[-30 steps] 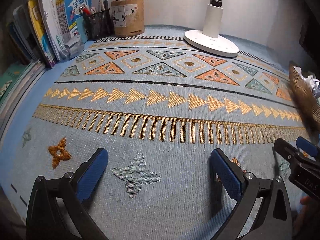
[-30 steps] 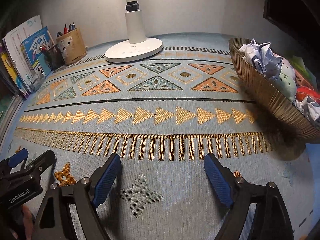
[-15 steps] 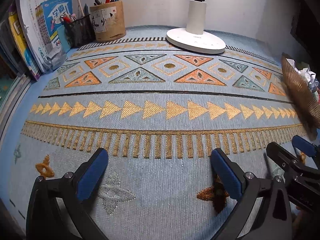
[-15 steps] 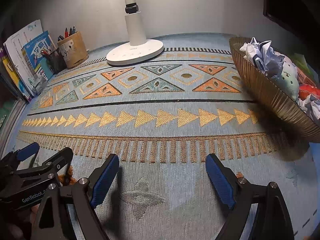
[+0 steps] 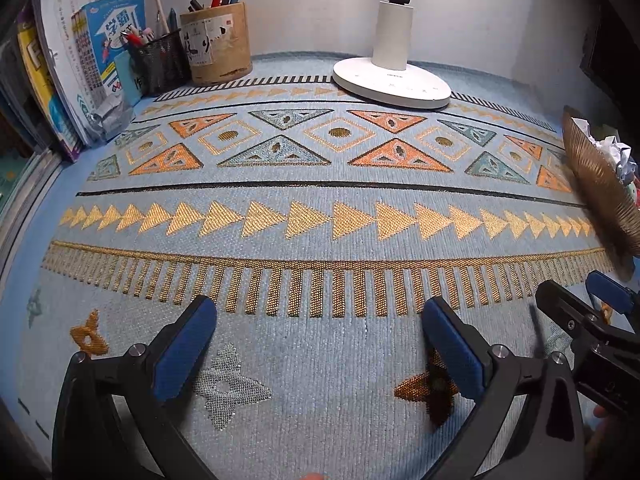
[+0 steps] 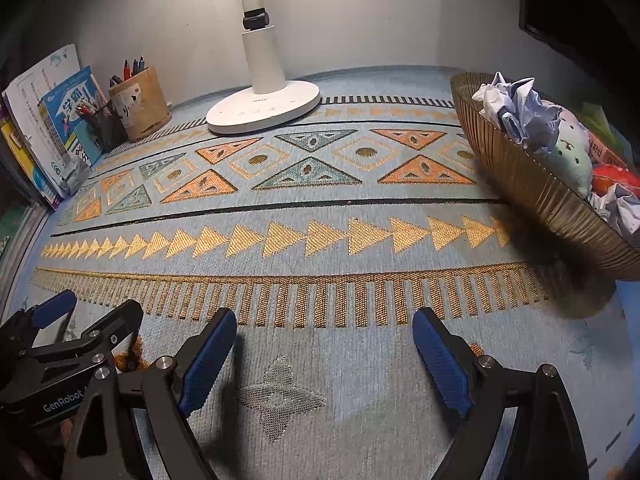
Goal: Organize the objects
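Both grippers hang side by side over the bare mat (image 5: 320, 200) on the worktop. The left gripper (image 5: 316, 340) gapes wide and empty; the right gripper (image 6: 324, 344) has just been opening, nothing between its jaws. The crumpled paper (image 6: 516, 112) and toys sit gathered in the bowl (image 6: 532, 192), probably so the mat stays free.

Readable text: "GenRobot" in white on the left tongs (image 6: 132, 330) body, near left in the right wrist view; "学霸" on blue book (image 5: 114, 46) cover, far left; lamp base print too small to read.
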